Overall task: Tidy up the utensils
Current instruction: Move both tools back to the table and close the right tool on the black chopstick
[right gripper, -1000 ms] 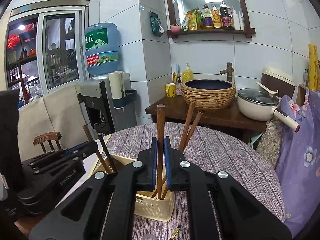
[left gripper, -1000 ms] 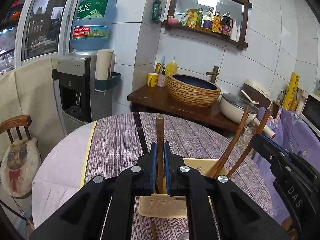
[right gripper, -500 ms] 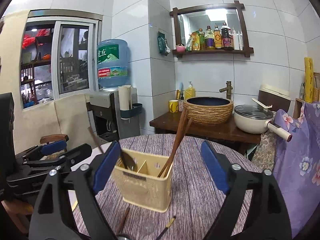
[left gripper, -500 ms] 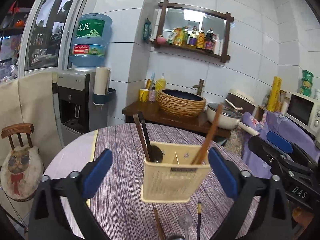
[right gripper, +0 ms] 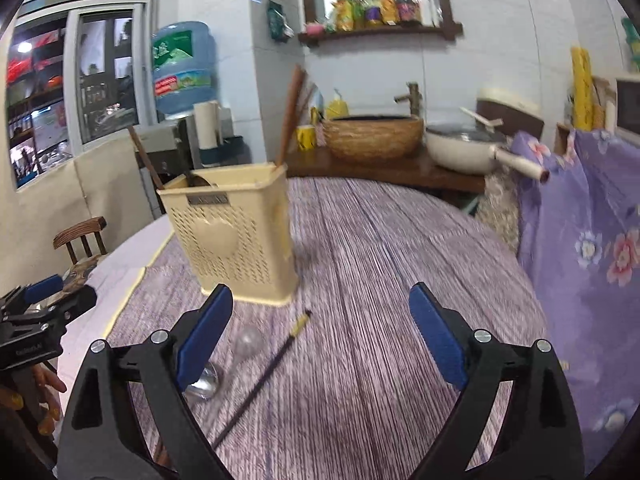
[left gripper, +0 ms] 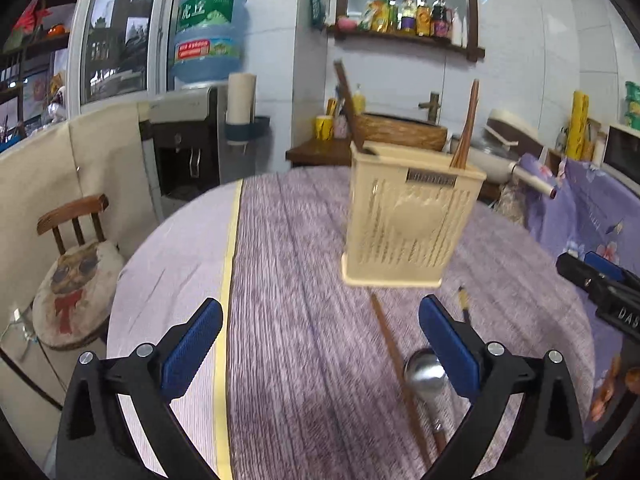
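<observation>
Utensils first, nearest ones: a metal spoon (left gripper: 425, 372) lies flat on the table (left gripper: 304, 320) right by the left gripper (left gripper: 320, 344), whose blue-padded fingers are spread wide with nothing in them. Just beside the spoon runs a single brown chopstick (left gripper: 394, 364), and a thin dark chopstick with a gold tip (right gripper: 264, 368) lies a bit to the right of those. The right gripper (right gripper: 320, 328) is gaping wide too, empty, hanging over the purple striped cloth.

Further back stands the cream plastic utensil basket (left gripper: 404, 224), upright on the table. A pair of brown chopsticks (left gripper: 466, 128) pokes out of its right side, and a dark ladle-type handle (left gripper: 348, 104) leans out on the left. Behind all that there's a woven basin (right gripper: 374, 136) on the wooden counter.
</observation>
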Demonstrator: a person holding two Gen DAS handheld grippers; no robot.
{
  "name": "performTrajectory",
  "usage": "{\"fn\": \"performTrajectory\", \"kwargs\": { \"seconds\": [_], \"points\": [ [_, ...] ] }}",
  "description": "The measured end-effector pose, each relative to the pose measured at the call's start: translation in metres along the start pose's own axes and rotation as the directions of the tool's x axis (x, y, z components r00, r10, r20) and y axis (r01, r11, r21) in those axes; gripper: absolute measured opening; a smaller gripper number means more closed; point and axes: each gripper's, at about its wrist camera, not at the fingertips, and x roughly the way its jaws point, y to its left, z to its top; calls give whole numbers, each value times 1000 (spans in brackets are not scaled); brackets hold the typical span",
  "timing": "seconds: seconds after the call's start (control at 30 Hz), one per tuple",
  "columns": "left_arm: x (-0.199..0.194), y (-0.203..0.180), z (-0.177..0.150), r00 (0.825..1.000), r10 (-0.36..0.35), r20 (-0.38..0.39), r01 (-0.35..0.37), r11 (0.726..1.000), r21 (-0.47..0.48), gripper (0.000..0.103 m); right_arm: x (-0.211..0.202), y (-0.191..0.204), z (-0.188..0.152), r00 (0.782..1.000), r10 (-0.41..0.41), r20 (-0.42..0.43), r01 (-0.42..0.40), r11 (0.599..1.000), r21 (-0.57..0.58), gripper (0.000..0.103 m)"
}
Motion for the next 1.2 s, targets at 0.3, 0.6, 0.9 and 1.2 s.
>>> {"fn": "performTrajectory", "kwargs": {
  "seconds": [0.3,0.6,0.9,1.2],
  "points": [
    [15,-2,-36,990,33,-134,-32,999,9,97,29,6,-42,982,14,-188,-16,1000,-5,89],
    [15,2,-38,985,48,-164,-50,999,-8,91,67,26,-53,937,36,-347,-25,999,36,56],
    [21,8,-39,979,41,-201,-51,998,-44,78,93,48,-47,912,4,-410,7,1000,25,39],
    [26,4,-37,977,29,-211,-37,999,-32,77,120,50,-33,906,-52,-419,53,999,-10,23]
  ]
}}
